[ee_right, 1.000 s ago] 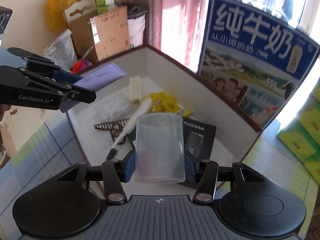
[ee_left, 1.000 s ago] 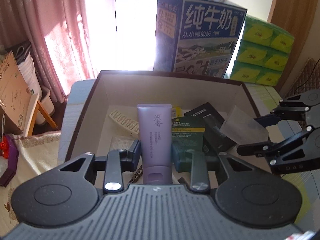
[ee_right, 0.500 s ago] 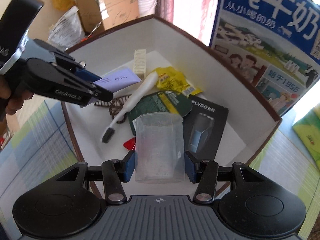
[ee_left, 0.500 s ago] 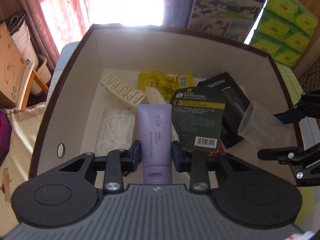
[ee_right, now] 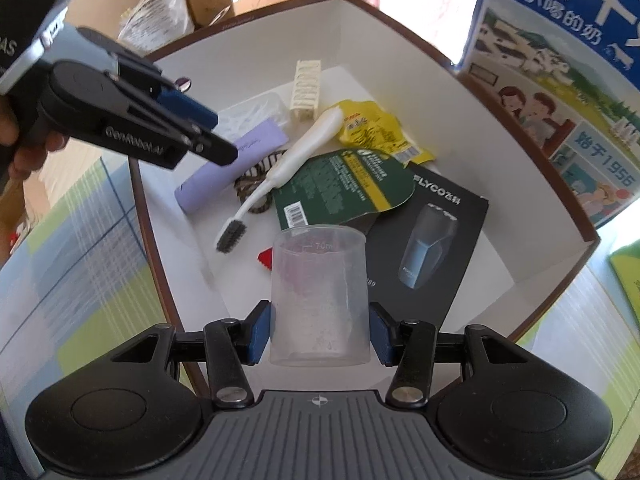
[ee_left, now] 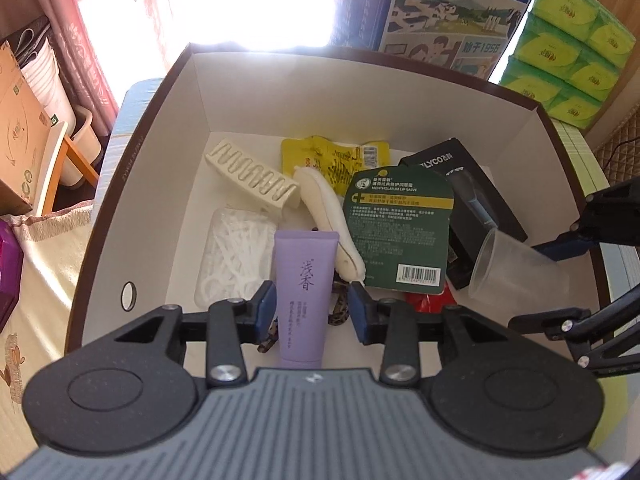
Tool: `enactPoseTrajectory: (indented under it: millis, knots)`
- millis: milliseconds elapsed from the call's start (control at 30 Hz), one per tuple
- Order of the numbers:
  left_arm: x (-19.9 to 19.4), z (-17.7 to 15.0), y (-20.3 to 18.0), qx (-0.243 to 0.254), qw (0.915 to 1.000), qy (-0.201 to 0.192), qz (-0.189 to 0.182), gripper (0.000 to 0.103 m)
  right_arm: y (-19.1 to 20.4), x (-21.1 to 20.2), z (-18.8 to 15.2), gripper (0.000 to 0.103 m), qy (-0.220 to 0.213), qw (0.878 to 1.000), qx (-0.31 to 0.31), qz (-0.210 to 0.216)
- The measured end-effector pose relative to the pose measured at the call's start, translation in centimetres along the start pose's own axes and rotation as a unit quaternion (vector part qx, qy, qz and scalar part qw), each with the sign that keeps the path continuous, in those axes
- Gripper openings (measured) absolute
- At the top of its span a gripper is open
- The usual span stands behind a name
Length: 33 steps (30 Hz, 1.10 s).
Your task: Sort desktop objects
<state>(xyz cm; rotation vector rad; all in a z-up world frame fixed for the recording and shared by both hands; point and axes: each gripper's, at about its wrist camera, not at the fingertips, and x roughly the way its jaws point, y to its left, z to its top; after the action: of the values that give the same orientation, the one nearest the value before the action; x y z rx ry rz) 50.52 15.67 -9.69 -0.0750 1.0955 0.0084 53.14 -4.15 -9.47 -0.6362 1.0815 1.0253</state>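
Note:
A brown-rimmed white box point(ee_left: 360, 92) holds several desktop objects. My left gripper point(ee_left: 312, 312) hangs over its near left side, jaws open, with gaps on both sides of a purple tube point(ee_left: 306, 292). In the right wrist view the tube point(ee_right: 232, 164) lies on the box floor below that gripper point(ee_right: 224, 152). My right gripper point(ee_right: 320, 332) is shut on a clear plastic measuring cup point(ee_right: 320, 296) and holds it above the box's near right side. The cup also shows in the left wrist view point(ee_left: 516, 276).
The box point(ee_right: 440, 92) holds a white toothbrush point(ee_right: 280, 172), green lip-salve card point(ee_left: 396, 228), black shaver box point(ee_left: 476, 196), yellow packet point(ee_left: 332, 160), cream comb-like rack point(ee_left: 252, 176), floss picks point(ee_left: 236, 256). A blue milk carton point(ee_left: 452, 12) and green tissue packs point(ee_left: 572, 44) stand behind.
Both grippers have moved forward and lower over the box. The left jaws have opened and the purple tube now lies on the box floor. The cup stays gripped.

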Motion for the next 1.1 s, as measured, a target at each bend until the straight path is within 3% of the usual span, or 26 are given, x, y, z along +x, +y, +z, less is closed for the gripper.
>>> enactPoseTrajectory:
  millis: [333, 600, 700, 800, 867, 1100]
  knots:
    - [-0.3, -0.6, -0.4, 0.01, 0.9999, 0.0, -0.003, 0.038, 0.4, 0.8, -0.1, 0.049, -0.003, 1.0, -0.029, 0.003]
    - [-1.0, -0.8, -0.6, 0.017, 0.9998, -0.009, -0.004, 0.053, 0.6, 0.3, -0.2, 0.079, -0.006, 0.999, -0.029, -0.015]
    - [-1.5, -0.9, -0.9, 0.021, 0.9996, -0.015, -0.002, 0.063, 0.8, -0.1, -0.3, 0.088, -0.01, 1.0, -0.023, -0.014]
    - [-2.0, -1.1, -1.4, 0.031, 0.9993, -0.023, 0.003, 0.067, 0.9, -0.7, -0.4, 0.092, -0.017, 1.0, -0.017, -0.021]
    - [-2.5, -1.3, -1.6, 0.035, 0.999, -0.028, 0.007, 0.075, 0.8, -1.0, -0.4, 0.094, -0.021, 1.0, -0.008, -0.018]
    - [-4.4, -2.0, -2.2, 0.037, 0.9979, -0.049, 0.021, 0.083, 1.5, -2.4, -0.8, 0.1, -0.044, 0.999, 0.019, -0.026]
